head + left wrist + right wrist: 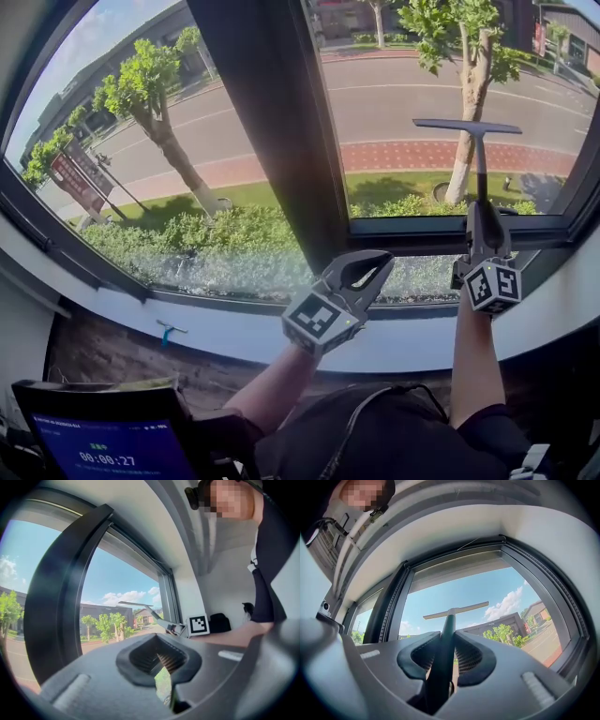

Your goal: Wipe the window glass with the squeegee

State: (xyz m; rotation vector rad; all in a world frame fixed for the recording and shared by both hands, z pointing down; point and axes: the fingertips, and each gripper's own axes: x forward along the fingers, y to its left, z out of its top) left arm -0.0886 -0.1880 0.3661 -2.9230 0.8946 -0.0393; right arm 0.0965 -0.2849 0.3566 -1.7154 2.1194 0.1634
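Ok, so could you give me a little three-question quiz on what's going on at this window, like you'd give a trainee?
1. Which gripper holds the squeegee? A: the left gripper; B: the right gripper; C: neither.
2. True or false: the squeegee's blade is lying flat on the white sill.
3. Fill in: the left gripper's jaws are together and hold ____.

Key
1. B. Its jaws are closed on the handle.
2. False. The blade is held up in front of the window glass.
3. Nothing.
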